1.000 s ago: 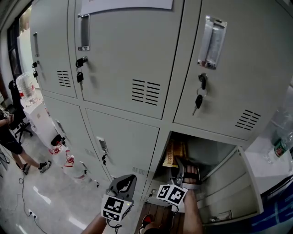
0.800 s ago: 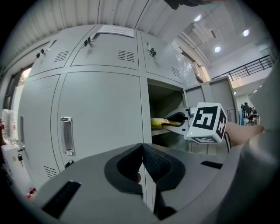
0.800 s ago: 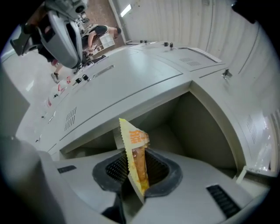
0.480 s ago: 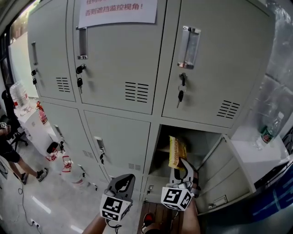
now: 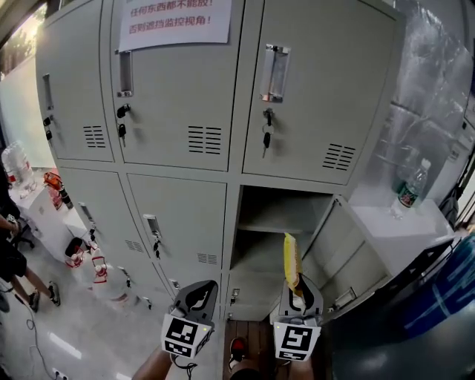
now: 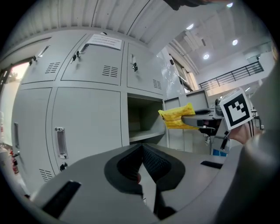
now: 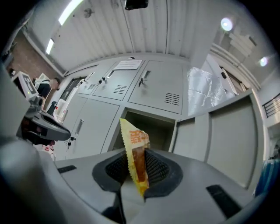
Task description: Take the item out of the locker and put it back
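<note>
Shows the grip only in the right gripper view: right gripper (image 7: 133,173) clamped on a yellow packet (image 7: 134,151), upright, outside the open locker (image 5: 276,223); red print unreadable. In the left gripper view: left gripper (image 6: 142,166) closed, empty. Only from the head view: door notice (image 5: 174,21), top cut off, reads "否则遮挡监控视角!"; bottle (image 5: 407,191) at right.
</note>
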A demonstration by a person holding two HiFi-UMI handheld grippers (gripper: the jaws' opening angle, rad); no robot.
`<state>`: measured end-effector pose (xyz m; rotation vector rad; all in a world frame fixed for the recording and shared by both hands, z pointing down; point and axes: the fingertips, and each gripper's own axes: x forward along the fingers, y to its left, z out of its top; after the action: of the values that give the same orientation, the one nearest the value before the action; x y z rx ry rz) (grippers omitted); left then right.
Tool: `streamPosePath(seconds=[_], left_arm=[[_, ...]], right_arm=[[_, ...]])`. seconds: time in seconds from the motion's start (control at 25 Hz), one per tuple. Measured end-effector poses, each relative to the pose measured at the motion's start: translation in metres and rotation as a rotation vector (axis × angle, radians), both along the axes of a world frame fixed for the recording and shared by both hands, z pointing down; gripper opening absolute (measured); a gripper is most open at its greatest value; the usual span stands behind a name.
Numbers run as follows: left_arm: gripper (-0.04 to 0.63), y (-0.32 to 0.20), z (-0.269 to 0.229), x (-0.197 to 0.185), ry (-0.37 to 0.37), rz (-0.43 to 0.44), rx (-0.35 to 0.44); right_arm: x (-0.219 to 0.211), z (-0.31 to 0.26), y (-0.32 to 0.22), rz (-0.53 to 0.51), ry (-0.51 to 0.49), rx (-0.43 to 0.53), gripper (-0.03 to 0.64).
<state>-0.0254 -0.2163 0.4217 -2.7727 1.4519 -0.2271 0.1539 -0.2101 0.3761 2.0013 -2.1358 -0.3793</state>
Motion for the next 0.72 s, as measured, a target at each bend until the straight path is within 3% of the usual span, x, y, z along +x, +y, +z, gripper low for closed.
streamPosePath(seconds=[0.4, 0.72], left_arm=[[0.021, 0.039, 0.001, 0.004, 0.002, 0.052, -0.006], [0.021, 0.057, 0.01, -0.004, -0.006, 0.064, -0.023]], right_arm=[[-0.001, 0.041, 0.077, 0.036, -0.191, -0.078, 0.083], [-0.012, 0.066, 0.114, 0.038, -0.243, -0.114, 0.083]])
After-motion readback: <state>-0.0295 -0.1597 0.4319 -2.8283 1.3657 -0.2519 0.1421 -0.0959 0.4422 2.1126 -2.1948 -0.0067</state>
